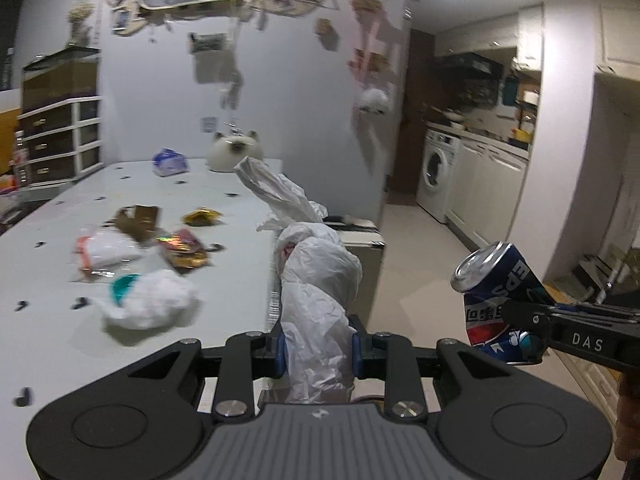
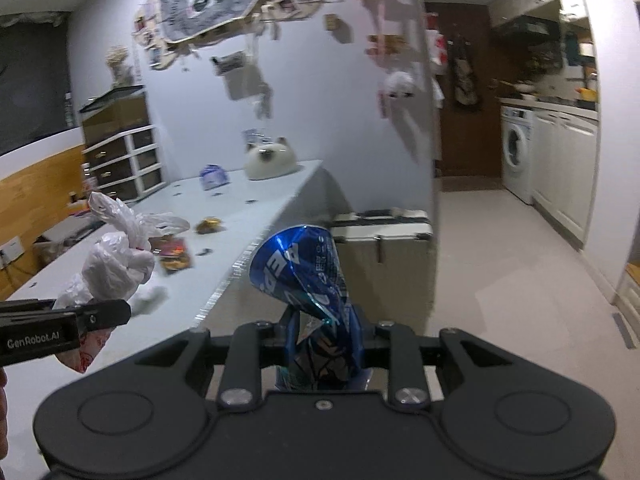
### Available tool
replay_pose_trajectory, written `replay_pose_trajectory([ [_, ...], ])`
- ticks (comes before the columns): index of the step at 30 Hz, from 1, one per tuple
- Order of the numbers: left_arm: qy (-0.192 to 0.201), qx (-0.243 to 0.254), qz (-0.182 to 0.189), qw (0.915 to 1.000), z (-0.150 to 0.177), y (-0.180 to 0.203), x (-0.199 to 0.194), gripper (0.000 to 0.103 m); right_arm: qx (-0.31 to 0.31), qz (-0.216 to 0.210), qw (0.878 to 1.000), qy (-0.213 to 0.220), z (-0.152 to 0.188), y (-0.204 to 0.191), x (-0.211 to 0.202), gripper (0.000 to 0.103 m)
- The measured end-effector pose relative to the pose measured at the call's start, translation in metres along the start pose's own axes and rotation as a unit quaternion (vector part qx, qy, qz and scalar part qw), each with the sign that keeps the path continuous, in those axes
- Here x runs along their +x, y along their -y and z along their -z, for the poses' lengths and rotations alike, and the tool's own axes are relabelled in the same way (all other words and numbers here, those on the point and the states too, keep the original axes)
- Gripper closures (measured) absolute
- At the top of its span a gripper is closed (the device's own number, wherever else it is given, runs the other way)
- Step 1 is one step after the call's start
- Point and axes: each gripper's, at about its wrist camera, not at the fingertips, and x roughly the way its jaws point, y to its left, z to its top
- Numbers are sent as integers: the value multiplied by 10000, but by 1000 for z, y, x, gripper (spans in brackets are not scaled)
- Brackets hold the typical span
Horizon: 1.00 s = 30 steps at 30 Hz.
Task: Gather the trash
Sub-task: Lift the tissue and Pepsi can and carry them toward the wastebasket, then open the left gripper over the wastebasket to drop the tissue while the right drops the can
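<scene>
Right wrist: crushed can clamped between claw.

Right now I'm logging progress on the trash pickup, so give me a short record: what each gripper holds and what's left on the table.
left gripper: shut on white plastic bag
right gripper: shut on crushed blue can
table: crumpled white tissue, snack wrappers, cardboard scrap, gold wrapper
far end of table: cat-face jar, blue-white pack

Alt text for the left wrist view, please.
The left claw is shut on a crumpled white plastic bag, beside a white table strewn with wrappers. At right, the right claw grips a crushed blue can.
</scene>
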Motion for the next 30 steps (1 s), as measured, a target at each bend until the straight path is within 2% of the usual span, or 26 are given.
replay_pose_trajectory([
  [9, -451, 199, 344, 9982, 17, 66, 55, 73, 295, 536, 9980, -147, 21, 65, 4, 76],
  [16, -957, 290, 503, 9937, 40, 99, 113, 73, 565, 774, 9942, -482, 49, 101, 35, 76],
  [23, -1483, 307, 615, 9866, 66, 120, 181, 73, 963, 934, 9861, -978, 86, 133, 84, 76],
  [30, -2068, 120, 675, 9760, 95, 119, 260, 73, 1542, 1090, 9724, -1371, 127, 162, 149, 76],
])
